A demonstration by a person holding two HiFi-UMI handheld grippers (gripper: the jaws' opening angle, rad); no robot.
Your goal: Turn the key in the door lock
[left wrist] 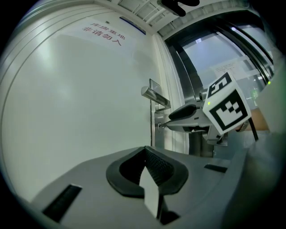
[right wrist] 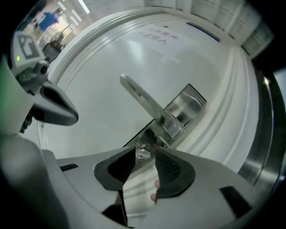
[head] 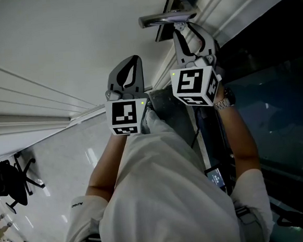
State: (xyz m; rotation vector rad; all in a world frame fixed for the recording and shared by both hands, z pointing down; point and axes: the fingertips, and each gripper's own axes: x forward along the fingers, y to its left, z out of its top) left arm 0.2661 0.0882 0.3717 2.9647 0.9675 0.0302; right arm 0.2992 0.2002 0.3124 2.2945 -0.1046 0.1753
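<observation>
The white door [head: 56, 42] carries a silver lever handle [head: 162, 19] [right wrist: 143, 100] [left wrist: 154, 96] on a metal lock plate [right wrist: 184, 108]. Just below the lever, a small silver key [right wrist: 143, 152] sticks out of the lock. My right gripper [right wrist: 146, 154] [head: 188, 29] is level at the lock, open, with the key head between its fingertips and neither pad pressing on it. In the left gripper view it reaches in from the right [left wrist: 164, 125]. My left gripper [head: 129, 67] [left wrist: 145, 163] hangs back from the door, left of the lock, shut and holding nothing.
A dark glass panel [head: 275, 97] in a metal frame borders the door on the right. Red characters [left wrist: 103, 35] are printed high on the door. An office chair [head: 15, 175] stands on the shiny floor far to the left.
</observation>
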